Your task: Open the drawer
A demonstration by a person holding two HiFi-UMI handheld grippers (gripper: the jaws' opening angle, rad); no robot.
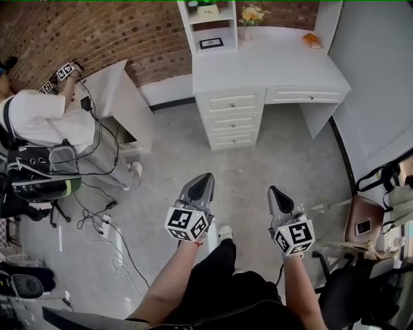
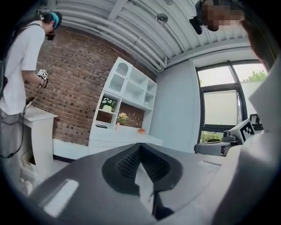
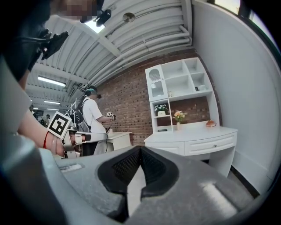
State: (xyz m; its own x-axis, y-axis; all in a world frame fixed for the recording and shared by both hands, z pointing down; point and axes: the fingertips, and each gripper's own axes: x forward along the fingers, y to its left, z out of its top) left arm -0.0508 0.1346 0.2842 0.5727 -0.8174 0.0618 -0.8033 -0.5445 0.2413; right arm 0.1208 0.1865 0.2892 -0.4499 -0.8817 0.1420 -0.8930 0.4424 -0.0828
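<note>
A white desk [image 1: 258, 64] stands against the brick wall, well ahead of both grippers. It has a stack of three shut drawers [image 1: 230, 120] and one wide shut drawer [image 1: 303, 97] to their right. In the right gripper view the desk [image 3: 193, 132] and its wide drawer [image 3: 211, 144] lie ahead to the right. The left gripper view shows the desk [image 2: 118, 134] far off. My left gripper [image 1: 206, 176] [image 2: 140, 147] is shut and holds nothing. Level with it, my right gripper [image 1: 272, 189] [image 3: 140, 149] is shut and also holds nothing. Both hang over the grey floor, pointing toward the desk.
A shelf unit [image 1: 210, 26] with flowers [image 1: 251, 14] tops the desk, and an orange object [image 1: 312, 40] lies on it. Another person [image 1: 39, 116] works at a white cabinet [image 1: 122, 97] on the left. Cables [image 1: 103, 222] trail on the floor. A chair [image 1: 364, 222] stands at right.
</note>
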